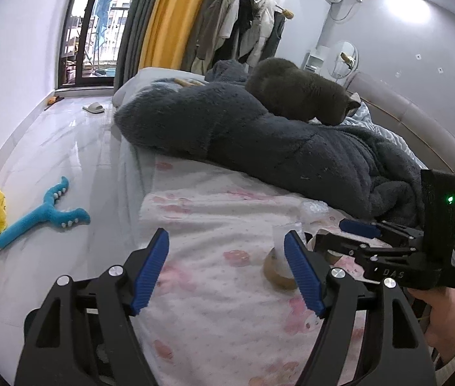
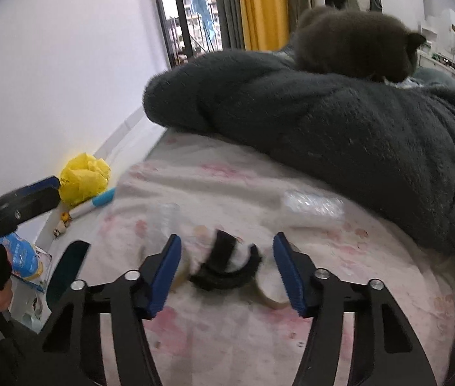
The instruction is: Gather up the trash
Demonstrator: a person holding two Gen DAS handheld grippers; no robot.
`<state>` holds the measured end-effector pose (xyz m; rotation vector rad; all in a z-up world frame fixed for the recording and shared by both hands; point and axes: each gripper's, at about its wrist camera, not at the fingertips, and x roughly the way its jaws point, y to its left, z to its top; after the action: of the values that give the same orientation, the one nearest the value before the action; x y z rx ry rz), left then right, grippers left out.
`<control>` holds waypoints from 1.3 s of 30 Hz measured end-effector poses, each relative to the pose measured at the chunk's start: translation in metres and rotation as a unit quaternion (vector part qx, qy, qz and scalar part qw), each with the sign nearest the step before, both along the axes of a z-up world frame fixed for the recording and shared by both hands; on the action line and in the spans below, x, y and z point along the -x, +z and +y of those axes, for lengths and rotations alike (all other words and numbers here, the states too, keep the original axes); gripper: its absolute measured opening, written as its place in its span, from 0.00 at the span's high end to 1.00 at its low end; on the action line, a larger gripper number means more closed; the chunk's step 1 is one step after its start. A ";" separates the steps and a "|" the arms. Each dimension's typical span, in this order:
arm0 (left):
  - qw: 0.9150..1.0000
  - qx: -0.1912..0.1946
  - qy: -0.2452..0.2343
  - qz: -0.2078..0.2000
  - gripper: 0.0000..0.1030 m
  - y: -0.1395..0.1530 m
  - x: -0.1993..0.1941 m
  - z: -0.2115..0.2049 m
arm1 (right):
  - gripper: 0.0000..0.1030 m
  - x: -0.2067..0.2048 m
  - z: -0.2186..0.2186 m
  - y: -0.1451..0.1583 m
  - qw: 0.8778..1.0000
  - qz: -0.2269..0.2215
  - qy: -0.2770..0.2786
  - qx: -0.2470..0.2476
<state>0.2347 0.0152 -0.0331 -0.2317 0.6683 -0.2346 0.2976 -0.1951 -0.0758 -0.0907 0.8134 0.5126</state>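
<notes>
On the flowered bedsheet, seen from the left wrist, the left gripper has its jaws apart and empty; the tape roll lies just ahead beside its right finger, and the right gripper reaches in nearer; from the right wrist, that gripper stands with jaws apart around the black curved scrap, clear wrapper farther ahead

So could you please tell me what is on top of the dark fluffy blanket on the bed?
A grey cat is on the dark fluffy blanket, head lowered toward the bedding. What it is sniffing is hidden by its body. A small tan object lies near the blanket's far end.
</notes>
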 end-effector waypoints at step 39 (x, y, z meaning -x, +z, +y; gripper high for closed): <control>0.993 0.057 -0.073 0.070 0.44 -0.052 -0.059 -0.074 | 0.92 -0.021 -0.041 0.001 1.000 0.002 0.021 -0.001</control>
<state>0.2941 -0.0587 -0.0848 -0.3117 0.8136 -0.4005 0.3189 -0.2363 -0.0751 -0.1045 0.8165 0.5533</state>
